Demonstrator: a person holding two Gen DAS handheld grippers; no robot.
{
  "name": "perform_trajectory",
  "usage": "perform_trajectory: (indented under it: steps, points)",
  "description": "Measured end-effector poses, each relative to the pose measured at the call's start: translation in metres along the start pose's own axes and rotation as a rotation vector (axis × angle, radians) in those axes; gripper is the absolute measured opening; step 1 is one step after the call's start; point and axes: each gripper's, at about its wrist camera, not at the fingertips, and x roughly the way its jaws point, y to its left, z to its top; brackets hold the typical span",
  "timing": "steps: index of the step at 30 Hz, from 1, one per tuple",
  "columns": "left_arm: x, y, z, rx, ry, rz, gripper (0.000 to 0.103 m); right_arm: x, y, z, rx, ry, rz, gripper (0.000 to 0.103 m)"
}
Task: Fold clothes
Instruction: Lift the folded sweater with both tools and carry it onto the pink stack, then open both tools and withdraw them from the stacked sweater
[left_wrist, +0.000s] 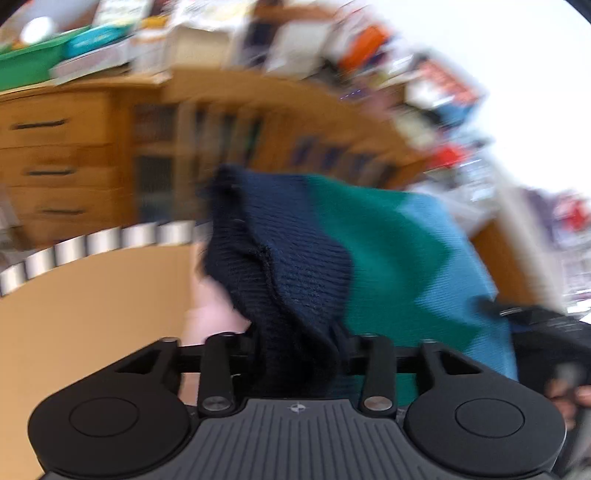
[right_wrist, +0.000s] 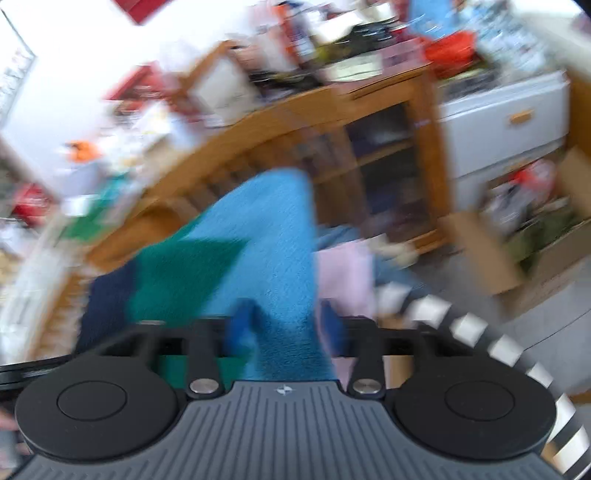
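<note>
Both views are blurred. A knit sweater (left_wrist: 369, 258) in navy, green and light blue bands hangs in the air between the two grippers, above the tan table (left_wrist: 92, 314).

The left gripper (left_wrist: 299, 354) has the navy end bunched between its fingers; whether they pinch it I cannot tell.

The right gripper (right_wrist: 280, 328) has the light-blue end between its blue fingers (right_wrist: 242, 325); its grip I cannot tell either.

At twelve o'clock stands a wooden cabinet (left_wrist: 74, 155).

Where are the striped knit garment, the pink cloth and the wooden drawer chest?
striped knit garment (left_wrist: 373, 236), left wrist view, on its green band.
pink cloth (right_wrist: 343, 275), right wrist view, on its flat middle.
wooden drawer chest (left_wrist: 55, 147), left wrist view, between the upper two drawer handles.
</note>
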Motion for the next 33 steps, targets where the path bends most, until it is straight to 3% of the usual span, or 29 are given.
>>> perform_trajectory:
  steps: [1, 2, 4, 7, 8, 10, 13, 15, 20, 24, 26, 28, 31, 33]
  points:
    - [0.005, 0.009, -0.007, -0.018, -0.003, 0.078, 0.047, 0.006, -0.007, -0.006, -0.006, -0.012, -0.089, 0.065]
    - [0.008, 0.018, -0.014, -0.036, -0.013, 0.138, 0.05, 0.007, -0.016, -0.009, -0.017, -0.017, -0.098, 0.061]
    - [-0.004, 0.036, -0.024, -0.06, -0.099, 0.109, 0.05, 0.002, -0.028, -0.017, -0.031, -0.062, -0.063, 0.051]
    - [-0.033, 0.036, -0.036, -0.102, -0.268, 0.093, 0.045, -0.013, -0.032, -0.029, -0.061, -0.139, 0.056, 0.049]
    - [-0.037, 0.029, -0.041, -0.105, -0.287, 0.04, 0.044, -0.016, -0.027, -0.034, -0.079, -0.147, 0.102, 0.048]
    - [-0.037, 0.006, -0.055, -0.044, -0.285, -0.038, 0.043, -0.013, -0.012, -0.048, -0.108, -0.13, 0.191, 0.048]
    - [-0.005, -0.028, -0.078, 0.134, -0.189, -0.021, 0.042, 0.009, 0.005, -0.068, -0.187, -0.08, 0.182, 0.047]
    - [0.017, -0.032, -0.088, 0.147, -0.135, 0.032, 0.042, 0.028, 0.01, -0.079, -0.207, -0.032, 0.14, 0.047]
    - [0.025, -0.043, -0.081, 0.148, -0.102, 0.089, 0.043, 0.036, 0.024, -0.086, -0.279, -0.045, 0.062, 0.047]
    - [0.006, -0.054, -0.086, 0.151, -0.089, 0.123, 0.043, -0.002, 0.039, -0.091, -0.281, -0.133, 0.035, 0.044]
    - [-0.015, -0.057, -0.1, 0.14, -0.107, 0.109, 0.051, -0.03, 0.043, -0.105, -0.316, -0.183, 0.03, 0.049]
    - [-0.036, -0.058, -0.121, 0.175, -0.109, 0.11, 0.058, -0.054, 0.043, -0.132, -0.358, -0.206, 0.012, 0.065]
    - [-0.058, -0.061, -0.159, 0.211, -0.112, 0.127, 0.064, -0.088, 0.044, -0.174, -0.416, -0.238, -0.014, 0.068]
    - [-0.072, -0.063, -0.185, 0.223, -0.113, 0.141, 0.079, -0.098, 0.042, -0.194, -0.391, -0.222, -0.025, 0.07]
